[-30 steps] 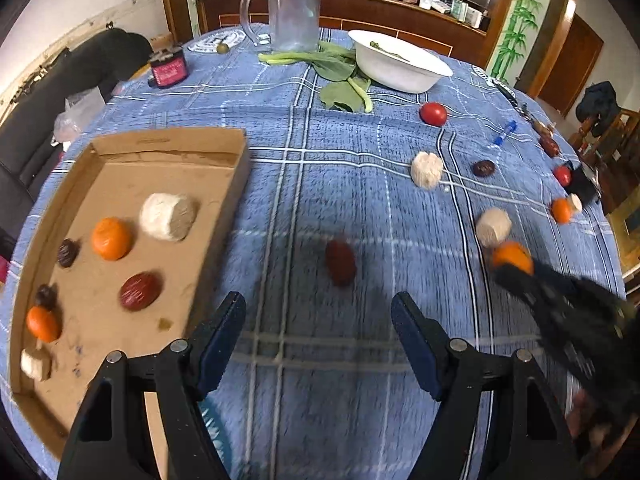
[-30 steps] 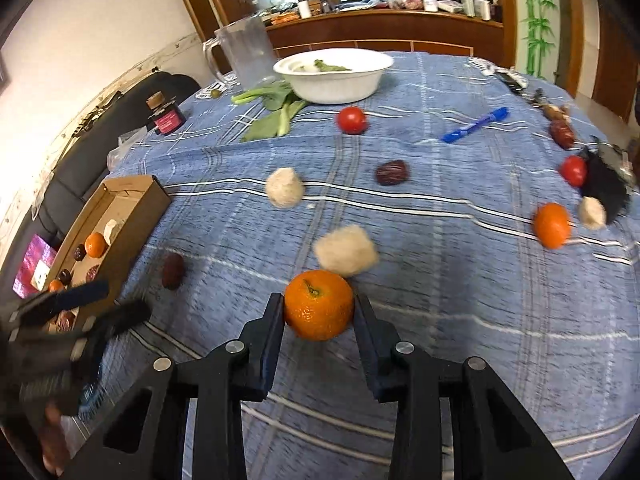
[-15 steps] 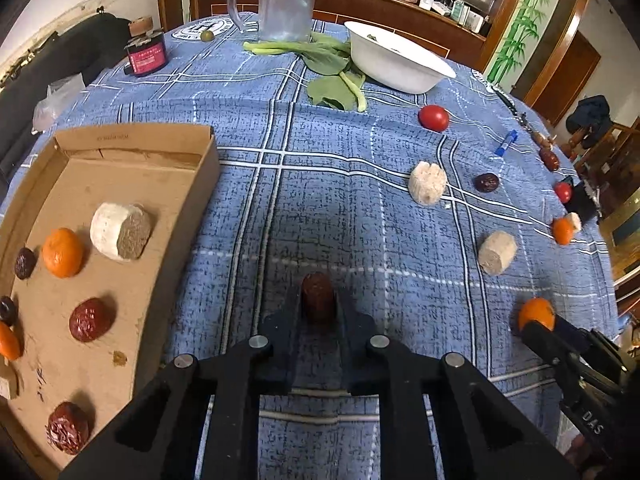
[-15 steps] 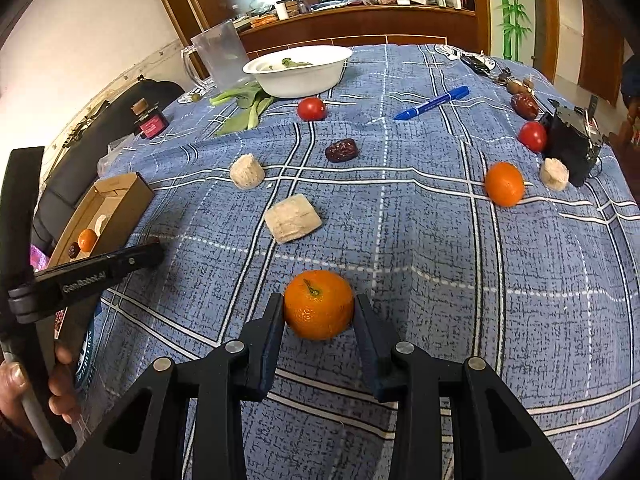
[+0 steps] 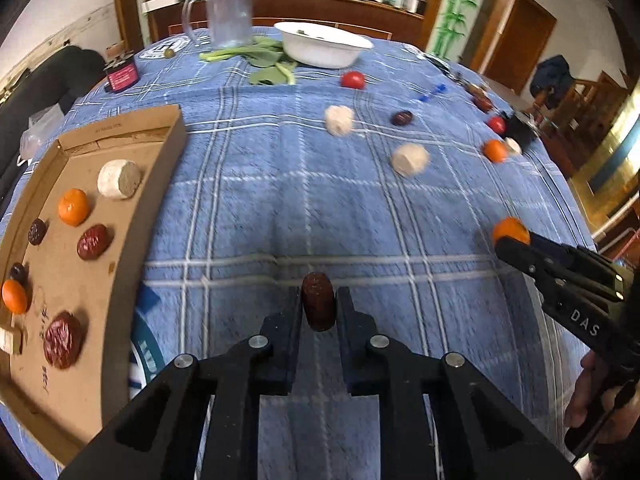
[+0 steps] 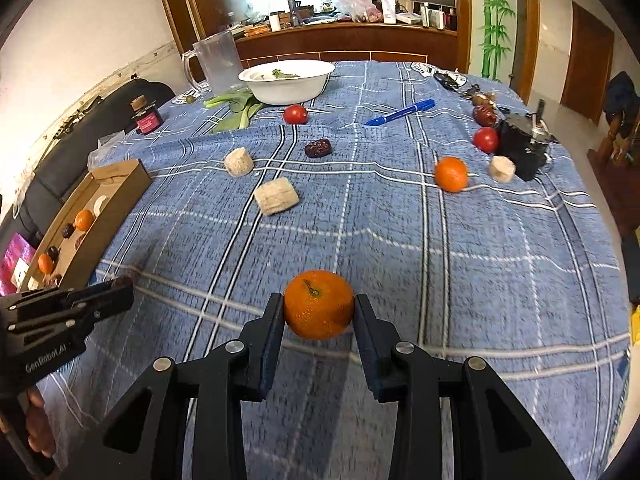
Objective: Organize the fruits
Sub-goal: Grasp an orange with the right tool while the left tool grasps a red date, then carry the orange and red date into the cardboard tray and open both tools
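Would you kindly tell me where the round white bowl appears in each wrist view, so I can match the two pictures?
Left wrist view: the round white bowl sits top centre, at the table's far edge.
Right wrist view: the bowl lies upper left of centre, also at the far edge.
Shared landmark: the clear plastic pitcher stands just left of the bowl in both.

Cardboard tray (image 5: pixel 120 136) sits at table's left edge, holding two tangerines, several dates and a couple of pale chunks. Bowl (image 6: pixel 286 80), pitcher (image 6: pixel 216 62) and greens (image 6: pixel 236 106) stand at the far side, a small jar (image 6: pixel 147 118) to their left. Tomatoes, dates, pale chunks, a tangerine (image 6: pixel 451 174) and a pen (image 6: pixel 400 112) lie scattered on the tablecloth (image 6: pixel 400 240) between.
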`<state>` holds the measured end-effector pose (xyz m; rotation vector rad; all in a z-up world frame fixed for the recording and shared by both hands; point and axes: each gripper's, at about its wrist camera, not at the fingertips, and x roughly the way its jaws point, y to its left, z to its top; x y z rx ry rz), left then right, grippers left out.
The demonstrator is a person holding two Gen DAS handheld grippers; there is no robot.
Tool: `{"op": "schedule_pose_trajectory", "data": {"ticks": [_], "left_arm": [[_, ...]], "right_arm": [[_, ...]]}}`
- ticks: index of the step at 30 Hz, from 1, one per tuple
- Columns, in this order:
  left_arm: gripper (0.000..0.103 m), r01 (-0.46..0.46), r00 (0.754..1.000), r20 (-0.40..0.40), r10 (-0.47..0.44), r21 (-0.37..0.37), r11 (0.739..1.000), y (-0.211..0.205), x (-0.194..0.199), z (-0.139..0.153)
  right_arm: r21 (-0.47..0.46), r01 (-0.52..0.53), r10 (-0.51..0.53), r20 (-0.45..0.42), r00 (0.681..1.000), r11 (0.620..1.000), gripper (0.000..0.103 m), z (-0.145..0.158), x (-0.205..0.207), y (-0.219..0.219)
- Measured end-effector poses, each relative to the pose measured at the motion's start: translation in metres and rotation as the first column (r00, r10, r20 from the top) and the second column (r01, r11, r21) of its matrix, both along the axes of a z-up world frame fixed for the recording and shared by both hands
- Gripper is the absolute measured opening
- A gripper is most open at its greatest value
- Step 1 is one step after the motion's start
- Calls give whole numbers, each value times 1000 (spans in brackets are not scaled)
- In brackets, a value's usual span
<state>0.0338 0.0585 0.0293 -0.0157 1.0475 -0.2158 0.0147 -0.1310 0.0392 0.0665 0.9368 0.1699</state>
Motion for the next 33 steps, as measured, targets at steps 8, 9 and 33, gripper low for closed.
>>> {"op": "schedule_pose_trajectory", "data": {"ticks": [8,9,33], "left_arm": [[16,24,999,44,-25,10,1000,-6,-26,10],[16,24,998,51,-24,7,1000,-5,-29,13],[16,-182,971,151,183,-19,983,98,-52,55]], "right_arm": [[-10,17,-17,-17,1000,1000,37,0,-31,1],[-11,16,-16,-20,1000,1000,37,0,-33,3],[10,-150,150,-4,989,989,38,18,-15,103]]}}
